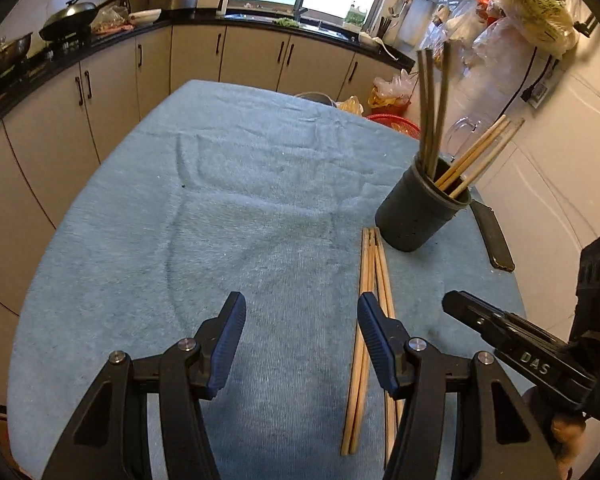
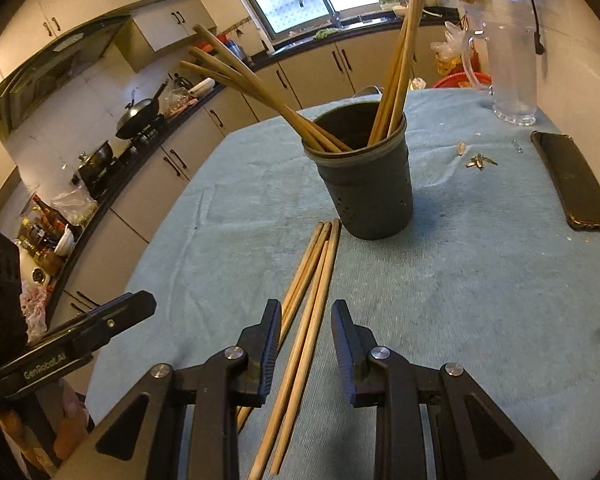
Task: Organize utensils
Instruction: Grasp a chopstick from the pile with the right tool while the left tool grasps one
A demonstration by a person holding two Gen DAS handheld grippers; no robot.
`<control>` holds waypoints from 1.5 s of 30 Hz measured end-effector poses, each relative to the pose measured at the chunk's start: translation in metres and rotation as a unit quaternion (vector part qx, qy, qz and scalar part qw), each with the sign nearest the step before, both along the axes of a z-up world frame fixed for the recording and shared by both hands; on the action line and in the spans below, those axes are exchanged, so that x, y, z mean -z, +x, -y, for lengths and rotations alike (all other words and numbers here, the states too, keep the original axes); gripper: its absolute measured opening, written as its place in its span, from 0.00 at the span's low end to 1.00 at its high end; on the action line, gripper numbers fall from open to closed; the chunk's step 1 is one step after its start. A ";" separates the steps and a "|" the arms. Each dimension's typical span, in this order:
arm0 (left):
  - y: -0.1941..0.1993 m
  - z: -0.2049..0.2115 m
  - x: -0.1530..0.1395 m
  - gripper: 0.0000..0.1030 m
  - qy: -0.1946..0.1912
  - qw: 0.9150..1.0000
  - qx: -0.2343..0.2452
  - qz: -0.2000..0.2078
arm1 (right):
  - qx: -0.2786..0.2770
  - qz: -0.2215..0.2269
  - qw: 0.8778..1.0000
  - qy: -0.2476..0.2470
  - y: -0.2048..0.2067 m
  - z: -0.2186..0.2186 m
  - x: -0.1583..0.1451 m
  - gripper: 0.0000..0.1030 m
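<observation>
A dark utensil cup stands on the blue cloth and holds several wooden chopsticks leaning out of it. Several loose wooden chopsticks lie on the cloth in front of the cup. My left gripper is open and empty, left of the loose chopsticks, its right finger over them. My right gripper is open, its fingers on either side of two loose chopsticks, above them. The right gripper also shows in the left wrist view.
A black phone lies right of the cup. A clear glass jug stands at the far right corner. Small scraps lie near it. Kitchen cabinets and counter run behind the cloth-covered table.
</observation>
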State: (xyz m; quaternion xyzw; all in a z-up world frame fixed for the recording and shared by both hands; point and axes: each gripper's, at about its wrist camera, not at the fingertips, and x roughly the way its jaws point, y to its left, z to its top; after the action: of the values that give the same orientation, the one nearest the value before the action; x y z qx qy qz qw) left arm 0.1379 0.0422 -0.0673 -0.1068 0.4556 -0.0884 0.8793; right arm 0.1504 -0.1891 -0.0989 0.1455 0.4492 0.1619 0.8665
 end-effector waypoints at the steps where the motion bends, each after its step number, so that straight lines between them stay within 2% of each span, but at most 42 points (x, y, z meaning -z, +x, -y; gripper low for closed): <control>1: 0.004 0.000 0.002 0.57 -0.003 1.000 0.002 -0.003 | 0.002 -0.006 1.000 -0.005 0.006 -0.001 0.003 0.27; 9: 0.029 0.007 0.019 0.57 -0.001 1.000 0.007 -0.024 | 0.010 -0.052 0.998 -0.021 0.052 -0.013 0.033 0.25; 16: 0.039 0.010 0.031 0.57 0.000 0.999 0.013 -0.035 | 0.016 -0.070 0.995 -0.063 0.073 -0.028 0.052 0.20; 22: 0.046 0.012 0.039 0.57 0.003 0.999 0.017 -0.046 | 0.012 -0.064 0.994 -0.089 0.078 -0.040 0.051 0.17; 27: 0.053 0.020 0.038 0.57 0.000 0.998 0.032 -0.057 | 0.006 -0.058 0.990 -0.131 0.079 -0.050 0.051 0.09; 32: 0.058 0.039 0.041 0.57 0.014 0.996 0.056 -0.062 | 0.001 -0.058 0.991 -0.120 0.052 -0.037 0.051 0.09; 40: 0.080 0.069 0.061 0.32 0.028 0.990 0.096 -0.100 | 0.023 -0.061 0.992 -0.110 0.026 -0.003 0.050 0.09; 45: 0.086 0.081 0.063 0.32 0.043 0.989 0.103 -0.099 | 0.025 -0.056 0.994 -0.094 0.021 0.010 0.051 0.09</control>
State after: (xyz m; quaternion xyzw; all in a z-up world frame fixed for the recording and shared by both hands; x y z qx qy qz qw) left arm 0.2243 -0.0387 -0.1300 -0.0293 0.5526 -0.1477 0.8197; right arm 0.1714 -0.1989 -0.1503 0.0839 0.5068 0.0890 0.8534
